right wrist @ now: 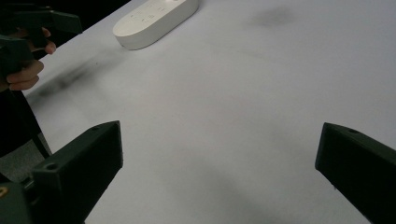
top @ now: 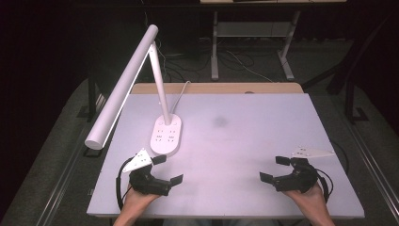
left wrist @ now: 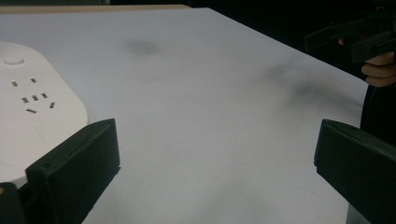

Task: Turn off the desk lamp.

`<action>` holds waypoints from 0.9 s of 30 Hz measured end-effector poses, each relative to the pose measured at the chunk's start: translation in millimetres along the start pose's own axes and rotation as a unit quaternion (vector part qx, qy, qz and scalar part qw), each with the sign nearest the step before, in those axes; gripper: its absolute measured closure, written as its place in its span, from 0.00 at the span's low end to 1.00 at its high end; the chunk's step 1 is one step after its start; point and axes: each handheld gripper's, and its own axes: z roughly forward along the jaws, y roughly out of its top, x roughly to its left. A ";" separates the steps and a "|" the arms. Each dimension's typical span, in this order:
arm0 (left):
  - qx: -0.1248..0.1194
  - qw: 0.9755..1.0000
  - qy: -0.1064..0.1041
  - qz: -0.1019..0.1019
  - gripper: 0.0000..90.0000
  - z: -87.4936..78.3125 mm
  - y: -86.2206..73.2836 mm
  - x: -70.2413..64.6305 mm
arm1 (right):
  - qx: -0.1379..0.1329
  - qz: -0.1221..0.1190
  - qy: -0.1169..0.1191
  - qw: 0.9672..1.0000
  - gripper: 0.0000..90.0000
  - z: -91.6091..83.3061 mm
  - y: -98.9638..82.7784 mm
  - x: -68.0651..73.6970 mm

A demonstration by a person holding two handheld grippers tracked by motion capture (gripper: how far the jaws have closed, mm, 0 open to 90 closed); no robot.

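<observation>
Left gripper (top: pixel 167 168) jaws spread wide, holding nothing; right gripper (top: pixel 275 168) the same, jaws apart and empty; both hover low over the near edge of the table (top: pixel 263 117), well apart from each other; looks like the approach step, nothing grasped or touched yet. The thing nearest is the desk lamp: its white oval base (top: pixel 166 134) sits on the left half of the table, just beyond the left gripper, with socket slots and a round button on top; the post (top: pixel 159 84) rises from the far end of the base and the long lamp head (top: pixel 123 87) slants down over the table's left edge. In the left gripper view the base (left wrist: pixel 32 121) is just beside the left-hand jaw, not between the jaws. Next move, my guess: swing the left gripper toward the base or post and centre it before closing. Nothing blocks the path; a faint dark smudge (top: pixel 219 121) marks mid-table; a white cord (top: pixel 181 90) runs off the back edge; mind the overhanging head when reaching up.
</observation>
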 end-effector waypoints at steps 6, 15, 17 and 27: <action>0.001 1.000 -0.002 0.000 0.00 1.2 -0.2 -0.4 | 0.005 -0.007 0.006 1.000 0.01 1.9 9.1 1.9; 0.002 1.000 -0.002 0.000 0.00 1.8 -0.4 -0.9 | 0.015 -0.016 0.013 1.000 0.01 7.8 21.9 2.7; 0.003 1.000 -0.002 0.000 0.00 1.9 -0.4 -1.0 | 0.019 -0.017 0.014 1.000 0.01 8.6 24.6 3.4; 0.002 1.000 -0.001 0.000 0.00 1.4 -0.5 -0.7 | 0.022 -0.027 0.019 0.999 0.01 13.4 37.3 5.6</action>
